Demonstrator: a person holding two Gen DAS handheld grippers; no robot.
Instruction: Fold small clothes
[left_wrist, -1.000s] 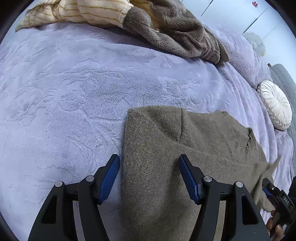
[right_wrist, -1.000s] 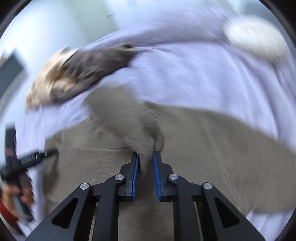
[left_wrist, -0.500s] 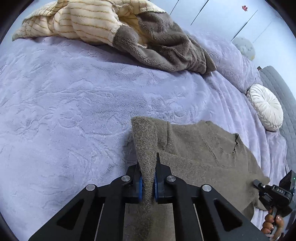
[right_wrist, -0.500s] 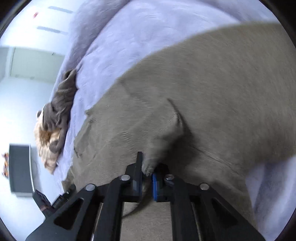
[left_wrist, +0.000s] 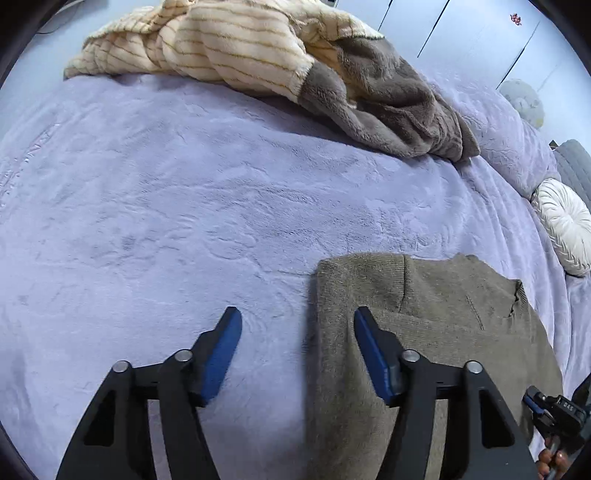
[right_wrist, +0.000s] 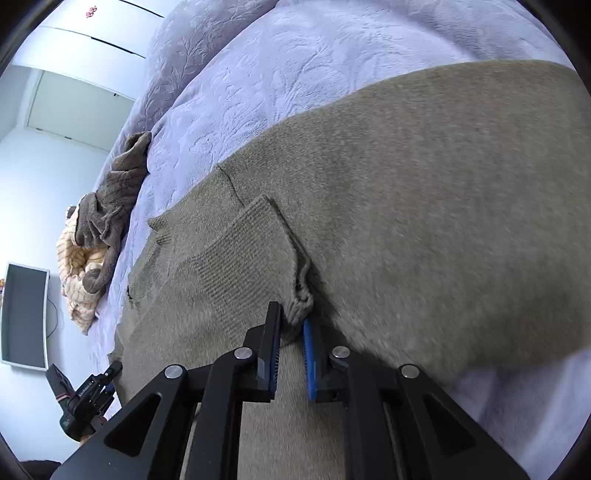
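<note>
An olive-brown knit sweater (left_wrist: 443, 332) lies flat on the lilac bedspread (left_wrist: 184, 221). One sleeve is folded over its left side. My left gripper (left_wrist: 297, 325) is open and empty, its jaws straddling the sweater's left edge just above it. In the right wrist view the sweater (right_wrist: 424, 184) fills the frame. My right gripper (right_wrist: 291, 321) is shut on the ribbed cuff of the other sleeve (right_wrist: 258, 258), which lies folded across the sweater's body. The right gripper also shows in the left wrist view (left_wrist: 554, 410).
A heap of cream striped and brown fleece clothes (left_wrist: 295, 66) lies at the far side of the bed; it also shows in the right wrist view (right_wrist: 96, 236). A round white cushion (left_wrist: 565, 225) and a pillow (left_wrist: 509, 147) sit at the right. A monitor (right_wrist: 24, 314) hangs on the wall.
My left gripper let go of the folded sleeve, opened and drew back to the left. My right gripper stayed shut on the cuff and laid the sleeve down across the sweater.
</note>
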